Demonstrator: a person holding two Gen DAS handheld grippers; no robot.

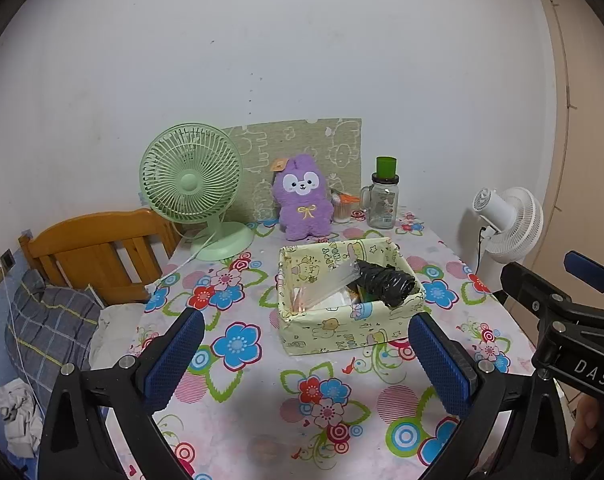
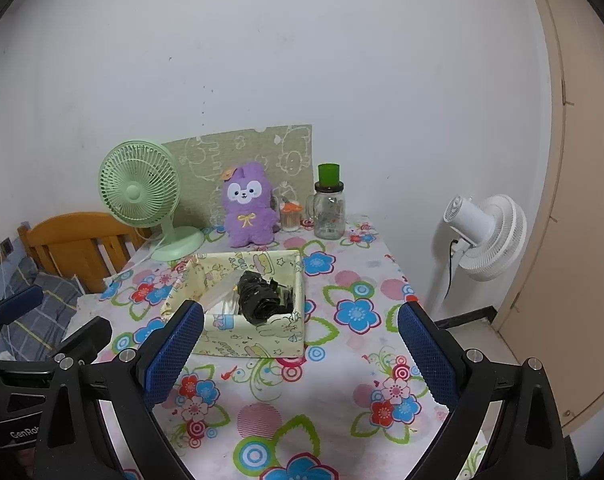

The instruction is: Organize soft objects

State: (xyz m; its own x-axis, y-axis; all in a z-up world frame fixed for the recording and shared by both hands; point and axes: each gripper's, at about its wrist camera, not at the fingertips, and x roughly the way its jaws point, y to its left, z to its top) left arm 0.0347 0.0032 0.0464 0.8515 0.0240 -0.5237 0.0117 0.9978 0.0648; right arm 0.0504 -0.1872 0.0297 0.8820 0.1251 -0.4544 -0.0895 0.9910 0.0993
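fluffy purple plush bunny [image 1: 302, 198], upright

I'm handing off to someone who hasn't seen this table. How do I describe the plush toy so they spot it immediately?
Start at the floral table and look to its far edge by the wall, where a green desk fan stands. Just right of the fan, left of a glass jar, sits the purple plush bunny. It is the only fuzzy purple thing there, with a white face and yellow bow.

White lettering "DAS" is legible on the right gripper [image 1: 582, 292] body in the left wrist view. "GenRo", cut off, is legible on the left gripper [image 2: 42, 332] body in the right wrist view. Print on the paper-covered box [image 1: 342, 332] is unreadable.
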